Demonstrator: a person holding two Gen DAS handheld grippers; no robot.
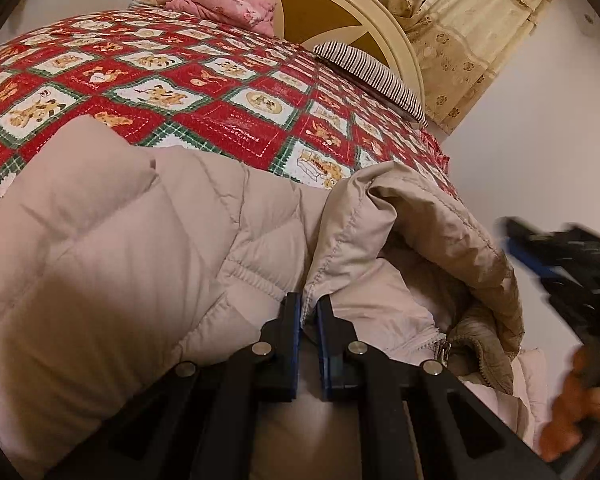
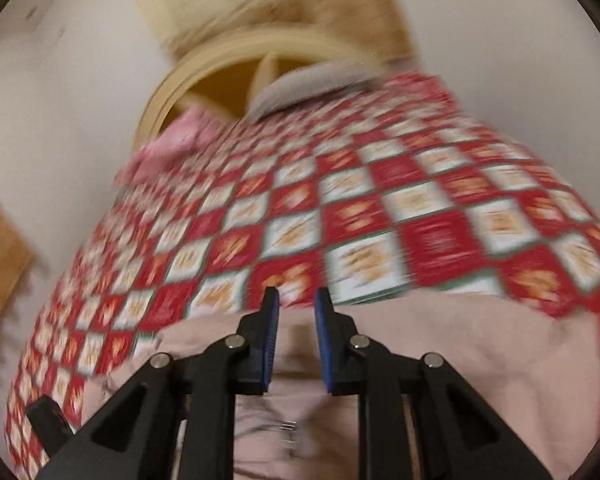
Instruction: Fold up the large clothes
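A large beige puffer jacket (image 1: 112, 248) lies on a bed with a red, white and green patchwork quilt (image 1: 204, 80). My left gripper (image 1: 309, 300) is shut on a folded edge of the jacket, and the fabric rises in a fold above the jaws. The jacket's zipper and knit collar (image 1: 480, 344) show to the right. My right gripper (image 2: 296, 300) is open and empty above the jacket (image 2: 460, 352); its view is motion-blurred. The right gripper also shows in the left wrist view (image 1: 572, 272), blurred, at the right edge.
A striped pillow (image 1: 372, 76) and a pink bundle of cloth (image 1: 224, 4) lie near the round cream headboard (image 1: 340, 4). Beige curtains (image 1: 472, 32) hang behind it. A white wall is on the right. A brown piece of furniture (image 2: 0, 240) stands left of the bed.
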